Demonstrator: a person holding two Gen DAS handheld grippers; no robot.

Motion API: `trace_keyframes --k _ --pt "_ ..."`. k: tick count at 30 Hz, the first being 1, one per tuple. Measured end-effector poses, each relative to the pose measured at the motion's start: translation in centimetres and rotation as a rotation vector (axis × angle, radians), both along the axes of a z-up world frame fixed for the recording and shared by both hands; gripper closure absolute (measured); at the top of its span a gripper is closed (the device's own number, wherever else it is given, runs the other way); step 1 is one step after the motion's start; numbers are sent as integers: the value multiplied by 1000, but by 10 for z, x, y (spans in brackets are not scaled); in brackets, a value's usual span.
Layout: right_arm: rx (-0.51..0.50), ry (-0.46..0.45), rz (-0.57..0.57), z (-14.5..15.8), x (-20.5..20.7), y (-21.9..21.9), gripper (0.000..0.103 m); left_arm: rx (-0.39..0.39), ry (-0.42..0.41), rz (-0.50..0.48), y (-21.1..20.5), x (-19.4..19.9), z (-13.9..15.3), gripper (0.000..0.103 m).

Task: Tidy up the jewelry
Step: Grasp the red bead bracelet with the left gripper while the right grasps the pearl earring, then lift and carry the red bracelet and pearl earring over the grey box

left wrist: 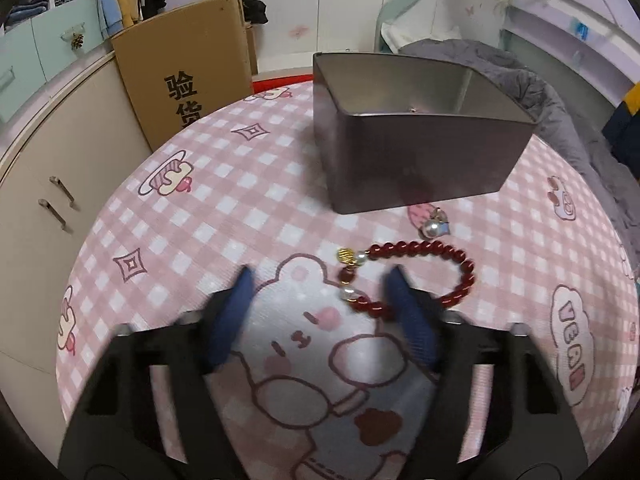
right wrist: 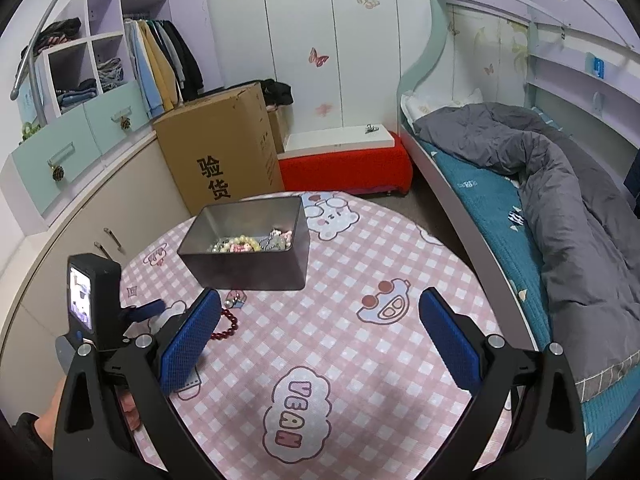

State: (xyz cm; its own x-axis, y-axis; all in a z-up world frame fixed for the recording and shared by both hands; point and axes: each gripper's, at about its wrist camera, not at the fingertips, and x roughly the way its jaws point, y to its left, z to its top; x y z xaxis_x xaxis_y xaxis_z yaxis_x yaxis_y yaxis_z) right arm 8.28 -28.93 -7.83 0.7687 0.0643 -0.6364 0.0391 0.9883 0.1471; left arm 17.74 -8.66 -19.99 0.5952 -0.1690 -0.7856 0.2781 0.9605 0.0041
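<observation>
A red bead bracelet [left wrist: 432,268] with a gold charm lies on the pink checked tablecloth [left wrist: 224,208], just ahead of my open left gripper [left wrist: 320,280]; its near end passes by the right fingertip [left wrist: 396,280]. A small pearl earring [left wrist: 434,226] lies between the bracelet and a dark metal tin [left wrist: 420,160]. In the right wrist view the tin [right wrist: 248,268] holds several pieces of pearl and chain jewelry [right wrist: 252,242]. The bracelet [right wrist: 228,326] and earring [right wrist: 234,300] show beside my left finger there. My right gripper [right wrist: 320,308] is open, empty, above the cloth.
A cardboard box [right wrist: 224,152] stands behind the table at the left, next to beige cabinets [right wrist: 60,240]. A bed with a grey duvet [right wrist: 560,200] runs along the right side. A red bench [right wrist: 344,168] stands beyond the table.
</observation>
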Motion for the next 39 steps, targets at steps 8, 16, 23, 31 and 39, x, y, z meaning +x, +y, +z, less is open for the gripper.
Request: trace_keyframes --k 8,16,23,31,39 --pt "10 70 65 -32 29 22 8 -46 31 -63 6 -6 6 95" --pt "20 164 179 -78 71 60 32 -94 22 -36 28 -16 13 95" --pt "19 184 242 -92 94 89 55 -118 -1 -13 43 -18 26 95" --pt "-26 169 253 -100 94 99 94 -133 -10 0 47 -21 30 95" --pt "31 136 283 -91 76 83 94 -156 -31 -12 46 -25 41 95"
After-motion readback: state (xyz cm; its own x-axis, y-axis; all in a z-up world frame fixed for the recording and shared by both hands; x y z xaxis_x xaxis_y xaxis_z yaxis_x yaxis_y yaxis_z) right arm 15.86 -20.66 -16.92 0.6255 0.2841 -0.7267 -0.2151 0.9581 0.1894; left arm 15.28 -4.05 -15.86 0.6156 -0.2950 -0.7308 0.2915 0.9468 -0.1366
